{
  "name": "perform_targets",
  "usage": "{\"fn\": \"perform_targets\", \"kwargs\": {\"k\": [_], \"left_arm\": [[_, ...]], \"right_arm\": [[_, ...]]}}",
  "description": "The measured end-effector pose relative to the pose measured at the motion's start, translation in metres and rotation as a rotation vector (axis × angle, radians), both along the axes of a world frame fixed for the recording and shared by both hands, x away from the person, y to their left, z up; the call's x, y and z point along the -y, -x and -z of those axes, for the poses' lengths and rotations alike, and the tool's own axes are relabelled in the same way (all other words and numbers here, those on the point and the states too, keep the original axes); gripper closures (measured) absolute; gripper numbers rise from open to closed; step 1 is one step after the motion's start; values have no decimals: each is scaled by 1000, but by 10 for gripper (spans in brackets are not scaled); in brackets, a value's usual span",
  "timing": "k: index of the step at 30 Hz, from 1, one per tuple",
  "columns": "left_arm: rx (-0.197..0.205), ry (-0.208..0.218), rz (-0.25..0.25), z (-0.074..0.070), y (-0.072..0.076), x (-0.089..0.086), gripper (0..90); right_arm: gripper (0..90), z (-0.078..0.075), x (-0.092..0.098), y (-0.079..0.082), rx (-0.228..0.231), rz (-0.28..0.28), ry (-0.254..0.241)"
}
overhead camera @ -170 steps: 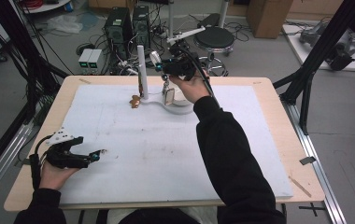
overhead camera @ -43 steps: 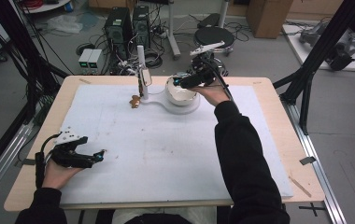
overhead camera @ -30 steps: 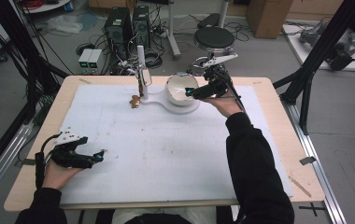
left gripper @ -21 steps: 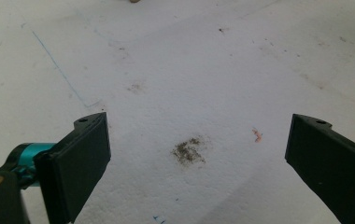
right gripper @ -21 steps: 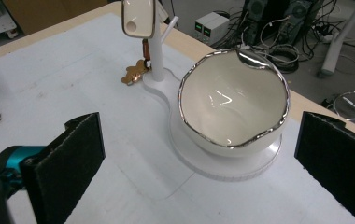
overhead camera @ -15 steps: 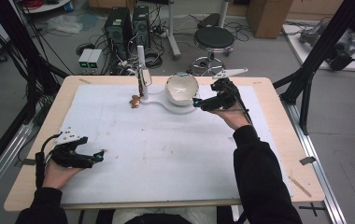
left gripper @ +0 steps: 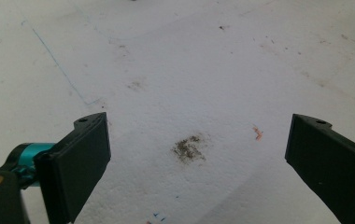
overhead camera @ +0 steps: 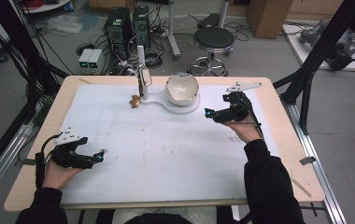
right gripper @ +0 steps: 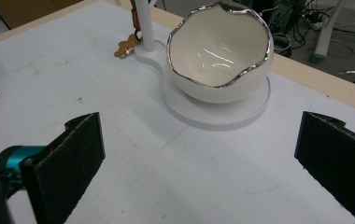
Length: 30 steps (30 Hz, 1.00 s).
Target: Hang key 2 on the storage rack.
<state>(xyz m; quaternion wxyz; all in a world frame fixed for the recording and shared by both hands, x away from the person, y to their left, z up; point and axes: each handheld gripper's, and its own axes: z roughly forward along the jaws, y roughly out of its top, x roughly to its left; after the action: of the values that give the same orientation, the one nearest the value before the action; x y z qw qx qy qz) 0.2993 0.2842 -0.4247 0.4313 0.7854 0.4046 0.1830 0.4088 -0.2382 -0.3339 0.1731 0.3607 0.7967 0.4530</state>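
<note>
Right claw (overhead camera: pixel 209 113) is wide open and holds nothing, hovering over the table (overhead camera: pixel 278 140) just right of the eggshell-shaped bowl (overhead camera: pixel 182 88), jaws pointed at it. Bowl is white with a silver jagged rim, sitting upright on the round pad of a white stand (overhead camera: pixel 166 100) at the far centre of the table; a thin post (overhead camera: pixel 141 70) rises from the stand's left end, with a small gold charm (overhead camera: pixel 134 101) at its foot. Left claw (overhead camera: pixel 98 157) also wide open and holding nothing, resting low over the near-left of the white sheet, well apart from everything. Risks, as I read it: the bowl looks thin and glossy, so a rim pinch could slip or chip it; a sideways nudge could slide it off the pad or tip the post.
</note>
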Motion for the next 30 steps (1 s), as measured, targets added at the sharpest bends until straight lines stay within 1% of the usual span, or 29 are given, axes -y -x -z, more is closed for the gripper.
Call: {"fn": "perform_targets", "kwargs": {"k": [2, 4, 6, 8, 12, 18, 20, 21, 25, 26, 30], "left_arm": [[-2, 1, -1, 0, 0, 0, 72], [-3, -6, -1, 0, 1, 0, 73], [-4, -4, 1, 1, 1, 0, 73], [-4, -4, 0, 1, 2, 1, 73], [-7, -4, 1, 1, 2, 0, 73], [-12, -2, -1, 2, 3, -1, 73], [-15, -2, 0, 2, 4, -1, 73], [-14, -2, 2, 2, 4, -1, 73], [-15, -1, 2, 3, 4, -1, 73], [-15, -2, 3, 2, 4, -1, 73], [-20, -5, 7, 3, 4, 0, 72]], "right_arm": [[7, 5, 4, 4, 0, 3, -4], [7, 11, 8, 7, -11, 6, -6], [7, 16, 11, 10, -17, 13, 2], [8, 20, 13, 13, -20, 13, -1], [7, 24, 16, 19, -23, 9, 9], [7, 30, 24, 30, -16, 12, 3], [7, 33, 27, 32, -31, 16, 11], [7, 35, 29, 34, -24, 16, 8], [7, 44, 35, 41, -19, 38, 2], [7, 47, 37, 43, -27, 43, -2], [7, 59, 44, 47, -44, 49, 11]]}}
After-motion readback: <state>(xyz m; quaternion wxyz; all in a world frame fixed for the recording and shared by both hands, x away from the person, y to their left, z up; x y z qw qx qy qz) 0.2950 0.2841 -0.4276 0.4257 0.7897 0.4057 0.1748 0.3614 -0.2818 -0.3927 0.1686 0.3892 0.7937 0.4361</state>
